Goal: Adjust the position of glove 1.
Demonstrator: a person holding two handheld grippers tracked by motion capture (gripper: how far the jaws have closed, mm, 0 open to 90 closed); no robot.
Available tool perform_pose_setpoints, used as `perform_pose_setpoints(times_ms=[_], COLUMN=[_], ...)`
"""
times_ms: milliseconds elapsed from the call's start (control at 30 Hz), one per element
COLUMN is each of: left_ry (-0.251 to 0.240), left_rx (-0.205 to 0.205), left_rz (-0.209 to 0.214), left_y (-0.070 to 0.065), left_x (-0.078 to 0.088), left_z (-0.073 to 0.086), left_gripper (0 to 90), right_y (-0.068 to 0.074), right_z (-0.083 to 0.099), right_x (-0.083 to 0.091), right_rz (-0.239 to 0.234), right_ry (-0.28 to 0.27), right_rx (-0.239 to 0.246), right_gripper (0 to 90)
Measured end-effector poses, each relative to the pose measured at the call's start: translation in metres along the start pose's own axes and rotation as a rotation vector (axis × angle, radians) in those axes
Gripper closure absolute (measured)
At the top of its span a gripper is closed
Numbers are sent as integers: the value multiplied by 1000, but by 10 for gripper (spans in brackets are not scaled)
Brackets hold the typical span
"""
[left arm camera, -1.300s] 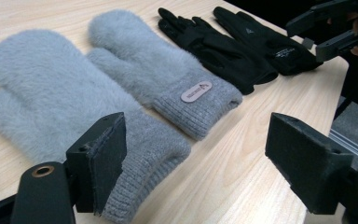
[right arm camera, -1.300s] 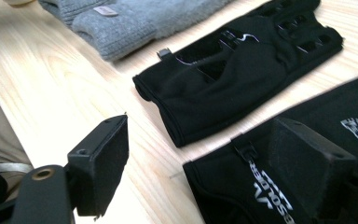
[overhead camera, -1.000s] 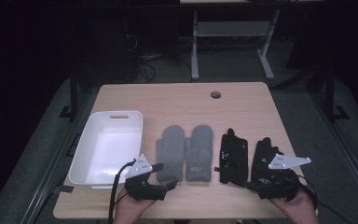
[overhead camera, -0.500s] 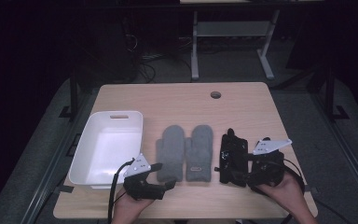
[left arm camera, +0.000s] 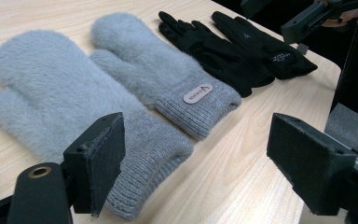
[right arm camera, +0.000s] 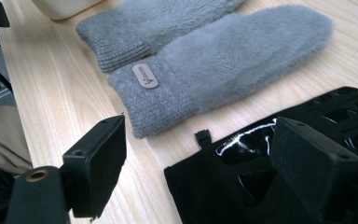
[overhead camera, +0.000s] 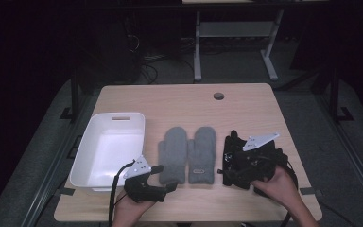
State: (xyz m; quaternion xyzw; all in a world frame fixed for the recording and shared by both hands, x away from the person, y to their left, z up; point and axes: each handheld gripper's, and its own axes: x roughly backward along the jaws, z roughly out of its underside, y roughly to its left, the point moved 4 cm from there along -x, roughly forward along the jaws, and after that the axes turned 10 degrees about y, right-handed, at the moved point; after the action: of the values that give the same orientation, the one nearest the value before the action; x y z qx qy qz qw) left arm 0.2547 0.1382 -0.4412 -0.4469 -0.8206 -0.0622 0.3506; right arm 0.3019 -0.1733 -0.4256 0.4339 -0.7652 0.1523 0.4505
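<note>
Both grippers gaped empty: the right gripper (overhead camera: 234, 163) over black gloves (overhead camera: 234, 151), the left gripper (overhead camera: 166, 178) beside grey mittens (overhead camera: 187, 153) and a white tub (overhead camera: 123, 124).

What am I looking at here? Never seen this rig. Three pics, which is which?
No robot here: a person holds a hand-held claw in each hand. The high view looks down on the table; the left claw is at its lower left, and the right claw is over the black gloves. The other two pictures come from cameras riding on each claw, looking along its two black jaws. On the table lie a white bin, a pair of grey mittens and the black gloves, side by side. Both claws are open and hold nothing.
</note>
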Motion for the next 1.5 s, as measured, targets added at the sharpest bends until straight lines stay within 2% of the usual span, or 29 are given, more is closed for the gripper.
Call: perform_pose_setpoints(times_ms=[633, 867, 1033, 1233, 1500], left_ry=[4, 7, 0, -5, -9], left_rx=[5, -4, 1, 11, 8], left_rz=[5, 9, 9, 16, 12], left_y=[2, 3, 3, 3, 3], left_x=[2, 1, 2, 2, 4], left_z=[1, 1, 0, 0, 0], left_gripper=[192, 192, 192, 192, 192], right_y=[2, -2, -4, -8, -14], right_z=[-35, -49, -63, -76, -85], right_x=[-14, -21, -32, -48, -75], right_rz=[-18, -11, -12, -4, 2], right_ry=[34, 55, 82, 127, 189], right_rx=[63, 86, 107, 153, 180], right_gripper=[183, 202, 213, 226, 261])
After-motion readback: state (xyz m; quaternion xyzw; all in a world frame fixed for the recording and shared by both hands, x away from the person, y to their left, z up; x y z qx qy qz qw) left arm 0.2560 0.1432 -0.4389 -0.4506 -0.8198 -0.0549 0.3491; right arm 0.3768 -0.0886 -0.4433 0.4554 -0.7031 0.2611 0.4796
